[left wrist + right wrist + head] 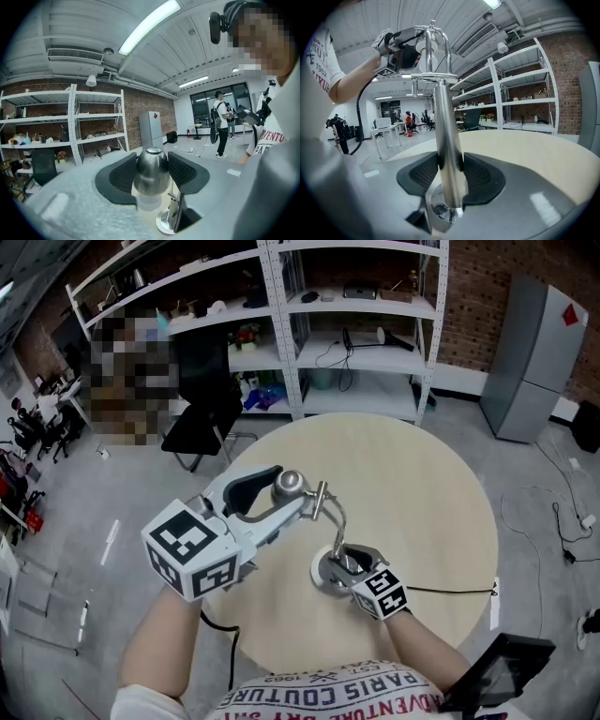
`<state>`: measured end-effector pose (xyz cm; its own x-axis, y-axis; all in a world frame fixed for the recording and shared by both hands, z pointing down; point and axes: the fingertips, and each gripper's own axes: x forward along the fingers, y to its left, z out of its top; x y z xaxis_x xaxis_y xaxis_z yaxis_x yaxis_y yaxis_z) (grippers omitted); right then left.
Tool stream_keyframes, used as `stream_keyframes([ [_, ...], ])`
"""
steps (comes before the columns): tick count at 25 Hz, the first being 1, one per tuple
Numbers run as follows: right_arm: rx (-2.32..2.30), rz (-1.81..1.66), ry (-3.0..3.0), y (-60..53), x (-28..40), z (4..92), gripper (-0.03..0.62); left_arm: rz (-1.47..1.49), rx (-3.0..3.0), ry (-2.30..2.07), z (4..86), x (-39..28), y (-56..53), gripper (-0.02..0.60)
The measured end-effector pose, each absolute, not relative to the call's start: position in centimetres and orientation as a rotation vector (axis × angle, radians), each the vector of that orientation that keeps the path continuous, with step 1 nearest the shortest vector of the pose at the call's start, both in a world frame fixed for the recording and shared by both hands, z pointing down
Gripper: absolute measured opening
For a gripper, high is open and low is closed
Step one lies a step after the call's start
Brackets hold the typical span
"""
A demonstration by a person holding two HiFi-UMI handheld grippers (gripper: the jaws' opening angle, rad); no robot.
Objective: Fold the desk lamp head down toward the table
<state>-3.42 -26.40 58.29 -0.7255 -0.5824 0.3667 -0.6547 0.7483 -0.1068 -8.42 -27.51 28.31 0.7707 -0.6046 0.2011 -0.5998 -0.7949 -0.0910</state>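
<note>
Open tabletop (427, 507) around lamp base (322, 570)

Grey left claw (286, 488) and right claw (349, 562) bear black-and-white marker cubes (192, 549) (380, 593); the white T-shirt (328, 697) has red lettering.

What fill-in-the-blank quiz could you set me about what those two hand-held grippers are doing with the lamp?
1. The left hand-held gripper is shut on the shiny metal ____ of the lamp.
2. The right hand-held gripper clamps the lamp's upright ____ just above its base.
3. The lamp stands on a ____ table with a pale top.

Missing words: head; pole; round.
</note>
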Motion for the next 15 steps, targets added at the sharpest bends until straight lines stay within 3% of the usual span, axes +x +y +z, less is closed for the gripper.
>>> stream_keyframes([
  [15,0.971,0.329,-2.633,-26.7,-3.3,58.3,0.17,-0.284,-2.982,1.087,29.7,-10.6,-28.4,0.215],
])
